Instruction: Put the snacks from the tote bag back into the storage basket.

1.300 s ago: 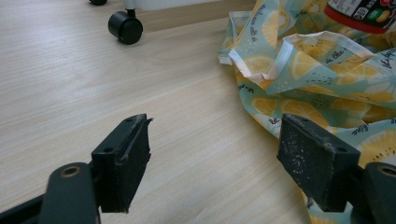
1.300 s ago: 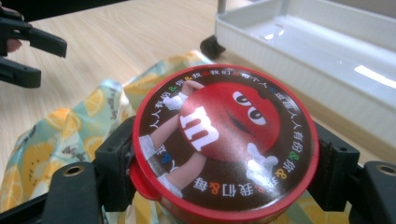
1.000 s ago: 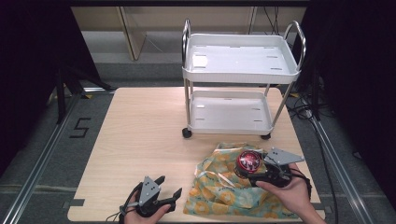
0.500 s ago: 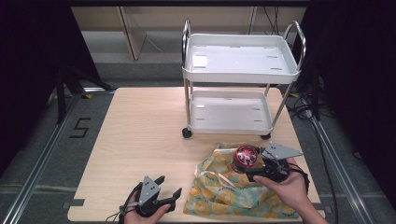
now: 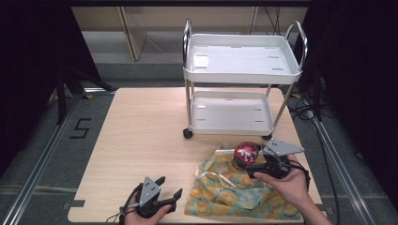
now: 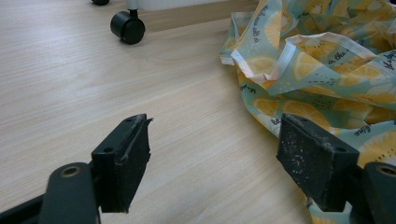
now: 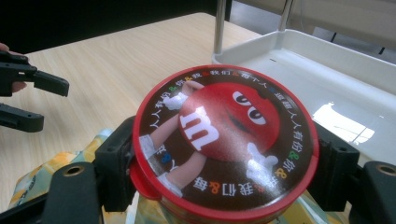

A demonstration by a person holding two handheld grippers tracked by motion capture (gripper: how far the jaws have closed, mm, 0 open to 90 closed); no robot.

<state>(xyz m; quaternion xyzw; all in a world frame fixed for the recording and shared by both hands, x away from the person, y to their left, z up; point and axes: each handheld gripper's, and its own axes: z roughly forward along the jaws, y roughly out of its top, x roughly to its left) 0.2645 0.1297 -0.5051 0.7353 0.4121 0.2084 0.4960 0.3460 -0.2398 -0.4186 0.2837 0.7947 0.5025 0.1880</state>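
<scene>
Tin [image 5: 247, 153] clamped in right gripper [image 5: 253, 165], near cart's lower shelf edge [image 5: 232, 132].

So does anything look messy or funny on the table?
Only the lemon-print bag: it lies crumpled in a heap by the table's front edge. The right hand-held gripper holds a round red tin over it.

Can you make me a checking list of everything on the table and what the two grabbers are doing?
Surface: light wooden table, bare at the left.
Job's things: round red candy tin above the lemon-print bag.
Clutter: white two-shelf cart standing on the table.
Grippers: right gripper shut on the tin; left gripper open, beside the bag.
Cables: black cable trailing from the left gripper.
Surroundings: grey floor, dark sides.
</scene>
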